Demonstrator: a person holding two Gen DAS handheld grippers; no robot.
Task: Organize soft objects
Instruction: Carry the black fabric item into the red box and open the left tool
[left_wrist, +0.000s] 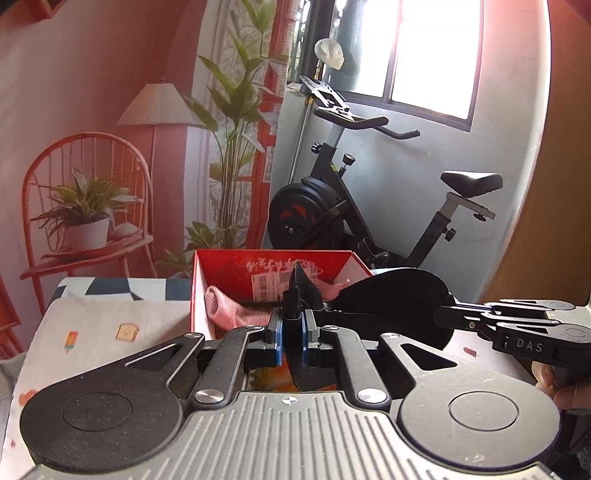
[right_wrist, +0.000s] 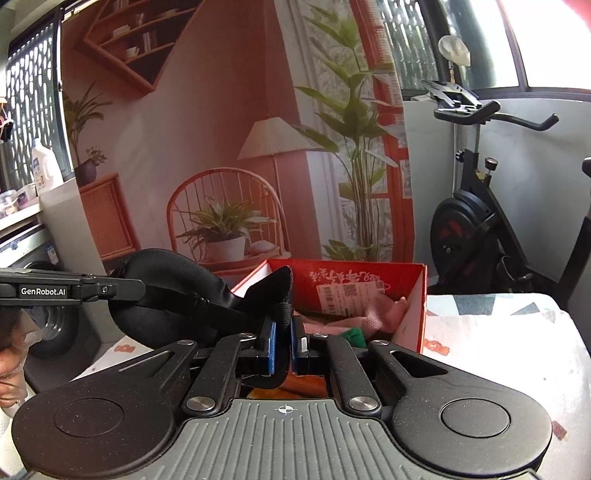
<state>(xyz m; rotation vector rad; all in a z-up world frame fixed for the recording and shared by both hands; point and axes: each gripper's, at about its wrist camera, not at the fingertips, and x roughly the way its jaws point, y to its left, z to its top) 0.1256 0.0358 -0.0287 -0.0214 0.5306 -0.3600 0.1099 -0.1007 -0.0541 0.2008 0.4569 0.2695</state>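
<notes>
The left gripper (left_wrist: 291, 334) is clamped on one end of a black sleep mask (left_wrist: 395, 295), pinching its strap edge between the blue pads (left_wrist: 276, 332). The right gripper (right_wrist: 283, 345) is clamped on the other end, so the mask hangs stretched between the two, above the patterned tablecloth (left_wrist: 107, 325) and just in front of a red cardboard box (right_wrist: 417, 295). The box stands open on the table with a white shipping label on its inner wall. Inside lie a pink knitted cloth (left_wrist: 229, 306) and a small green item (right_wrist: 352, 336), partly hidden. A hand (left_wrist: 565, 391) shows at the right gripper's handle.
</notes>
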